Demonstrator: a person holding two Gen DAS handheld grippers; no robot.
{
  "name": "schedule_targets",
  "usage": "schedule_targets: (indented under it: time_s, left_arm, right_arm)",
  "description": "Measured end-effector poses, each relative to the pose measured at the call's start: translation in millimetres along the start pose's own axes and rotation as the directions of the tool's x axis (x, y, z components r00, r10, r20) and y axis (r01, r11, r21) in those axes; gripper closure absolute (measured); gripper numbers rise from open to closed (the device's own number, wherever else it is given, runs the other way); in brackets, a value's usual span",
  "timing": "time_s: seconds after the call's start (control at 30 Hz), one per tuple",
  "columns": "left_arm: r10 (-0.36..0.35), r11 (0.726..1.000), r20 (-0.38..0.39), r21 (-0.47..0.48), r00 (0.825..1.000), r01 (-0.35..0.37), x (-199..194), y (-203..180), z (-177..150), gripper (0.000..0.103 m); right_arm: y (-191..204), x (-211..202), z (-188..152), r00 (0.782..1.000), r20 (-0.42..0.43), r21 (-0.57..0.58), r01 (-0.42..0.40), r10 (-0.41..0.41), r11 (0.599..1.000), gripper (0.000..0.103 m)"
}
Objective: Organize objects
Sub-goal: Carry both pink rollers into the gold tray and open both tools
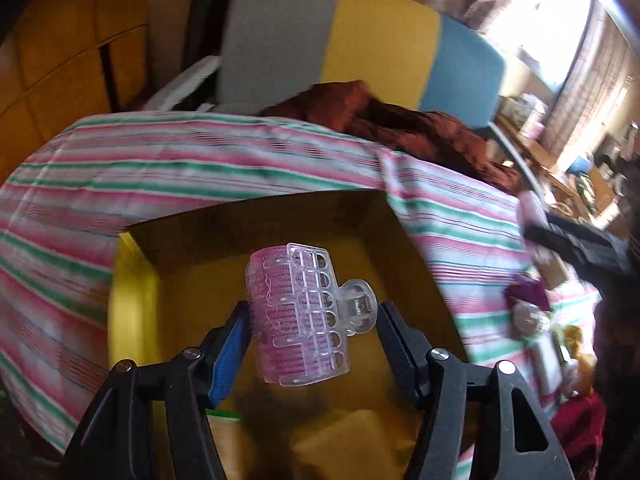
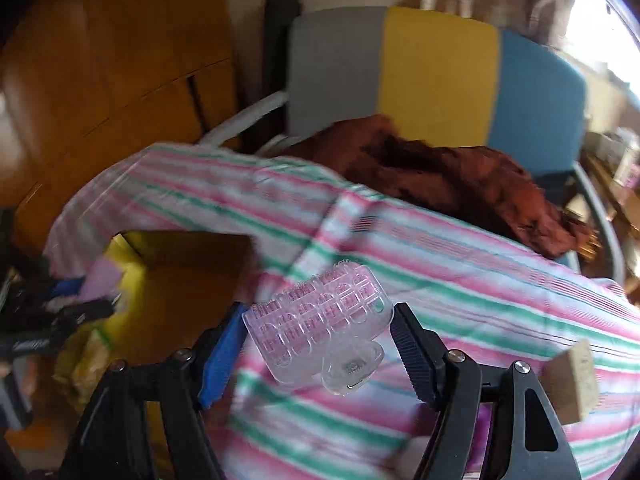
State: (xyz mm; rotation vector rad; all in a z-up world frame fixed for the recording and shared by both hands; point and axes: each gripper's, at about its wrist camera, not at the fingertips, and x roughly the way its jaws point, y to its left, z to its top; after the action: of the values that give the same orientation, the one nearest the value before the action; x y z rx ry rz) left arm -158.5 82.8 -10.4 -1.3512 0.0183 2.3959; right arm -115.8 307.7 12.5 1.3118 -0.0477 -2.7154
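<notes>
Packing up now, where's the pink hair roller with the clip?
In the left wrist view, the pink hair roller sits clamped in the left claw, above the open cardboard box.

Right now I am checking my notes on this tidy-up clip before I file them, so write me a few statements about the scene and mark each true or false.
1. The left tongs hold a pink hair roller with a clear clip above the open cardboard box. True.
2. The right tongs hold nothing. False: they hold a clear hair clip.
3. The striped cloth is blue and yellow. False: it is pink, green and white.
4. A rust-brown cloth lies in front of the grey, yellow and blue chair back. True.
5. The right tongs are over the box. False: striped cloth lies beneath them; the box is off to their left.
</notes>
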Motion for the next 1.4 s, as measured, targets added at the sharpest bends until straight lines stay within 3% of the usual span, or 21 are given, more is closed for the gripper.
schedule_targets:
  time_s: [0.17,0.37,0.47,0.57,0.73,0.97,1.2,1.4]
  left_arm:
    - [0.066,0.996,-0.007,-0.052,0.998,-0.066,10.9,45.5,6.2,0.039]
    - [0.111,0.990,-0.002,-0.084,0.994,-0.111,22.2,73.6,13.8,0.038]
    - [0.126,0.986,0.017,-0.116,0.992,-0.123,19.7,84.4,17.1,0.036]
    - [0.134,0.982,0.052,-0.143,0.990,-0.126,11.3,94.8,17.2,0.024]
    - [0.128,0.975,0.084,-0.195,0.988,-0.109,-6.7,106.9,4.9,0.023]
    - [0.181,0.973,0.150,-0.174,0.972,-0.155,-39.9,96.3,-31.8,0.023]
    - [0.223,0.967,0.192,-0.168,0.956,-0.192,-64.0,74.9,-66.0,0.023]
    - [0.252,0.965,0.220,-0.135,0.942,-0.226,-76.8,54.9,-82.6,0.023]
  right_arm:
    - [66.7,45.8,2.5,0.991,-0.103,-0.036,-0.084,0.080,0.996,0.030]
    - [108.3,104.9,13.6,0.972,-0.201,0.050,-0.109,0.117,0.993,0.030]
    - [112.0,116.5,25.2,0.973,-0.163,0.161,-0.136,0.163,0.978,0.029]
    - [108.9,118.1,31.7,0.972,-0.119,0.249,-0.171,0.205,0.953,0.015]
    - [109.2,104.7,30.3,0.976,-0.110,0.232,-0.159,0.188,0.960,0.013]
    - [111.8,71.6,-2.7,0.989,-0.098,0.140,-0.095,0.109,0.986,0.010]
    - [125.4,37.1,-34.9,1.000,-0.019,0.057,0.007,-0.006,0.998,0.001]
    - [137.5,12.3,-54.9,0.996,0.046,0.013,0.078,-0.079,0.997,0.000]
